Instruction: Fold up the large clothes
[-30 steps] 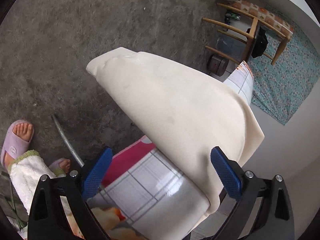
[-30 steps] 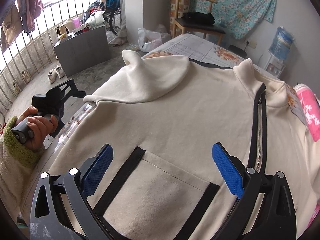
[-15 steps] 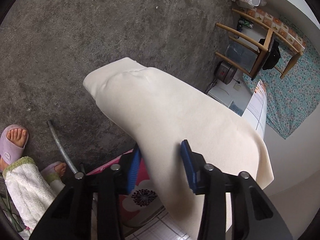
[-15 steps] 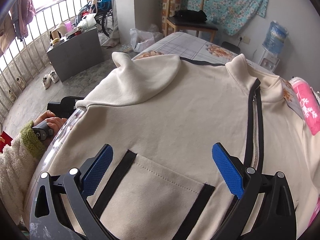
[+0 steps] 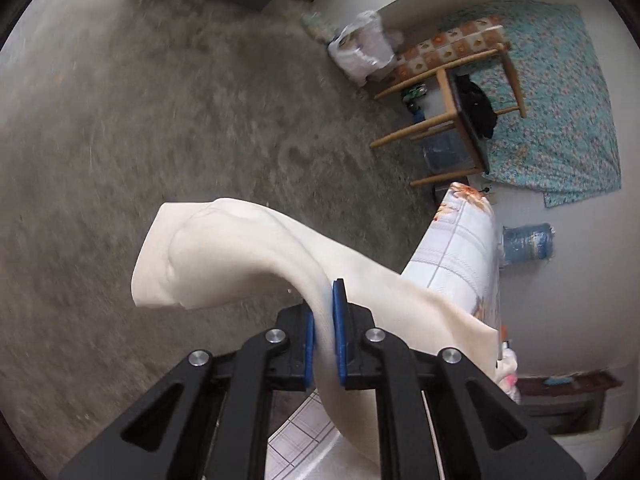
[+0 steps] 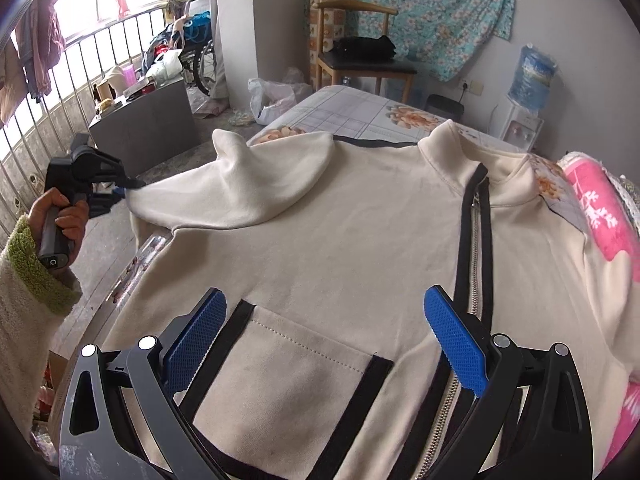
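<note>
A cream zip-up jacket [image 6: 340, 240] with black trim lies front-up on the bed. Its sleeve [image 5: 224, 256] is pinched between the blue pads of my left gripper [image 5: 324, 300], whose jaws are closing on the cloth, and the cuff end droops beyond them over the floor. The right wrist view shows the left gripper [image 6: 124, 188] at the bed's left edge, holding that sleeve up off the mattress. My right gripper [image 6: 324, 304] hovers open above the jacket's front pocket [image 6: 288, 380], just left of the zipper [image 6: 474, 240], with nothing between its pads.
The bed carries a checked floral sheet [image 6: 360, 112] and a pink blanket [image 6: 600, 208] at the right. Beyond it stand a wooden chair [image 6: 360, 60], a water dispenser [image 6: 534, 76] and a plastic bag [image 6: 272, 98]. A grey cabinet [image 6: 148, 128] and railing line the left.
My left gripper went from open around the sleeve to clamped on it, then rose and rolled, lifting the sleeve off the bed's edge. The right gripper shifted only slightly and stayed open.
</note>
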Tool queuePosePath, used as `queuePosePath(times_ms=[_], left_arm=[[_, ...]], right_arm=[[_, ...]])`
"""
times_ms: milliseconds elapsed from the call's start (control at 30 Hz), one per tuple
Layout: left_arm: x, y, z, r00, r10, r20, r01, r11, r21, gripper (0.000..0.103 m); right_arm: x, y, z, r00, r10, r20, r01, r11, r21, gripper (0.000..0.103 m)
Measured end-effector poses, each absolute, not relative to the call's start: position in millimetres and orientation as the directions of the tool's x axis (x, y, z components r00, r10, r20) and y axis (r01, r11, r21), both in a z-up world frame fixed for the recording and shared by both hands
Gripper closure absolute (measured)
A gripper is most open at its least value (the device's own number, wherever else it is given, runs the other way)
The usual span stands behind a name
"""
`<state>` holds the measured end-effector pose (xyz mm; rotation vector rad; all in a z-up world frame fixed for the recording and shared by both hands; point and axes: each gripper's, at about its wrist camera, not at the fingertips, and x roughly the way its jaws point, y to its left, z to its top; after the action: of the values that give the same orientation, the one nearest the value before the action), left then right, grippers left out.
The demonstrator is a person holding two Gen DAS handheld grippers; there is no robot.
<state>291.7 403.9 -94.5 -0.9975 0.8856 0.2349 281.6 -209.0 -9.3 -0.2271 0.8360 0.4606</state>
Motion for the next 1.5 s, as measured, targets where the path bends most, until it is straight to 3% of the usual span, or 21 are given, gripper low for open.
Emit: queuePosePath(times_ms=[133,267,433,500,533,600,733,900,1100,1167,1367,1500], left_arm=[[288,334,26,0.746,-0.025,-0.665,-0.352,0.833,-0.426,0.095],[269,218,110,0.824,-0.108,-0.556,-0.03,0.972,-0.233,0.095],[242,95,109,0.741,-0.26,-0.62,0.242,0.963,-0.116,0.092],[236,63,77,0.671,-0.292,-0.681,0.29,0.949,-0.122,0.083],[233,51,57,0.638,-0.298,-0.71,0.294,0.947,-0.133,0.078],[228,36,12,0.558,-0.322,-0.765,0.29,0.939,-0.184,0.054],[213,37,-44,0.462,-0.367,-0.807,0.236,0.928,-0.287,0.053],[187,61,-33,0.551,-0.401,-0.731,0.213,0.915,-0.342,0.041],[196,103,-42,0.557,-0.197,-0.807,0.013,0.973,-0.228,0.04],[197,109,-52,0.546,-0.15,-0.825,-0.025,0.981,-0.195,0.04],[187,113,-68,0.564,-0.111,-0.818,-0.02,0.989,-0.148,0.04],[179,120,-63,0.601,-0.149,-0.785,-0.004,0.982,-0.19,0.04]], right_arm=[[269,-234,11,0.62,0.305,-0.722,-0.449,0.893,-0.008,0.008],[257,-268,25,0.661,0.283,-0.695,-0.4,0.917,-0.008,0.008],[246,-319,29,0.691,0.219,-0.689,-0.301,0.954,0.001,0.008],[243,-340,25,0.692,0.19,-0.697,-0.258,0.966,0.007,0.008],[242,-351,22,0.687,0.177,-0.704,-0.237,0.971,0.013,0.008],[242,-369,13,0.669,0.159,-0.726,-0.201,0.979,0.029,0.008],[242,-396,-1,0.63,0.155,-0.761,-0.157,0.985,0.071,0.008],[256,-415,-1,0.589,0.258,-0.766,-0.154,0.966,0.207,0.008],[292,-434,0,0.5,0.485,-0.717,-0.115,0.858,0.501,0.019],[304,-437,-10,0.447,0.528,-0.722,-0.051,0.82,0.569,0.03],[295,-431,-37,0.329,0.598,-0.731,0.041,0.764,0.644,0.042],[288,-425,-51,0.261,0.674,-0.691,0.072,0.701,0.71,0.049]])
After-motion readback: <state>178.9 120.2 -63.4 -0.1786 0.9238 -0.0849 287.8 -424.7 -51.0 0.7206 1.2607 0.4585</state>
